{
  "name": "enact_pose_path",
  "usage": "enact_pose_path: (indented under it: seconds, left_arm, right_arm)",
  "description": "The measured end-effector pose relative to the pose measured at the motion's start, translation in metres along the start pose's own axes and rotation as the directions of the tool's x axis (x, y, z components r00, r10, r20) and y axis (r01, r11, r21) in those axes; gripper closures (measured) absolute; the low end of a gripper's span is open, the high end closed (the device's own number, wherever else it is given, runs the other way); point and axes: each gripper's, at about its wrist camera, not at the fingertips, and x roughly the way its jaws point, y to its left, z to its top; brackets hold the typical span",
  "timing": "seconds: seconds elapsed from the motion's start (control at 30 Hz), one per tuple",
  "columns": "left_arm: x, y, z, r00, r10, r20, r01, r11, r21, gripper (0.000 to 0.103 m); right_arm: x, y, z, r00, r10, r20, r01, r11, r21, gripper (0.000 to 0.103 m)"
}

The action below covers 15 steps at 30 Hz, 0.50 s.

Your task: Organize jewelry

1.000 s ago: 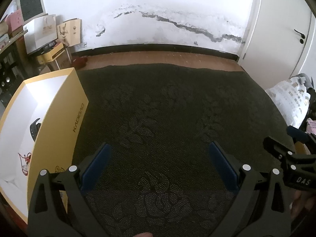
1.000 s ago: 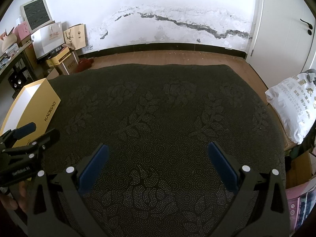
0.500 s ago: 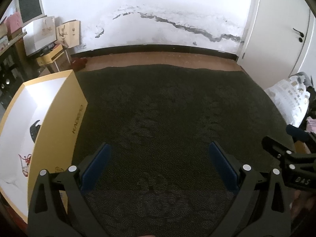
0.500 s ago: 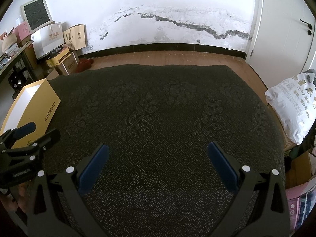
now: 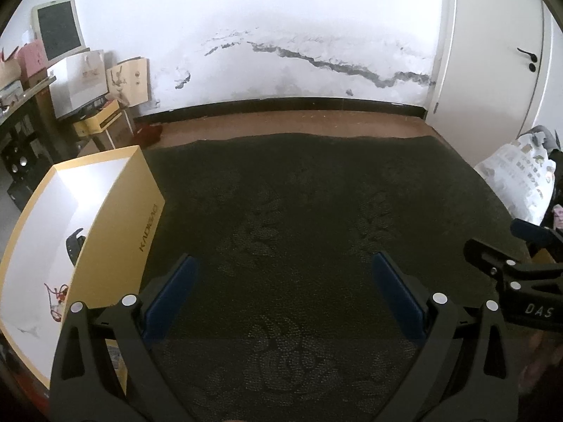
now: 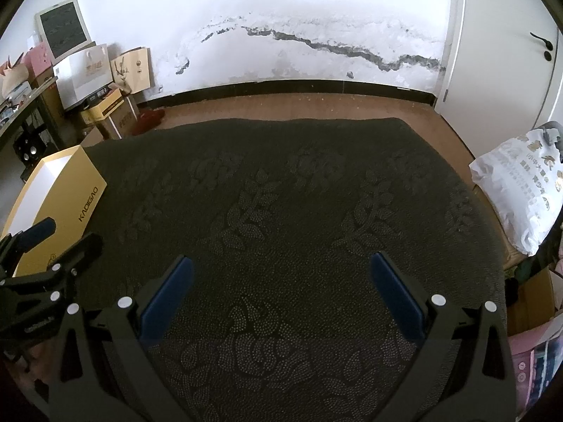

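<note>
The left gripper point(image 5: 281, 281) and right gripper point(image 6: 279, 279) are held spread wide, empty, over the dark floral carpet point(image 5: 299, 211). At lower left of the left view, nearer the left gripper, a red string-like jewelry piece point(image 5: 56, 293) lies inside the open yellow cardboard box point(image 5: 116, 239), a black band-like piece point(image 5: 74, 246) beyond it.

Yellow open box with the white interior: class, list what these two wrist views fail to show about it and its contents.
1. Left wrist view: the yellow open box has its near corner covered by the left gripper.
2. Same view: the small black item, red stringy item and pale thin item are too small to identify.
3. Right wrist view: the box wall hides the box floor.
</note>
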Motion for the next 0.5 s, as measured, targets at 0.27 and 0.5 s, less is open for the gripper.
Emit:
enact_pose_path:
  seconds: [0.27, 0.5]
  left_arm:
    - [-0.0014, -0.0014, -0.0003, 1.0, 0.011, 0.005, -0.011, 1.0, -0.008, 0.006]
    - [0.0072, 0.0034, 0.0014, 0.999, -0.004, -0.053, 0.003, 0.999, -0.032, 0.006]
  right_arm:
    - [-0.0023, 0.0005, -0.0003, 1.0, -0.002, 0.003, 0.002, 1.0, -0.001, 0.006]
    - [-0.0025, 0.0008, -0.0003, 1.0, -0.002, 0.003, 0.002, 1.0, -0.001, 0.006]
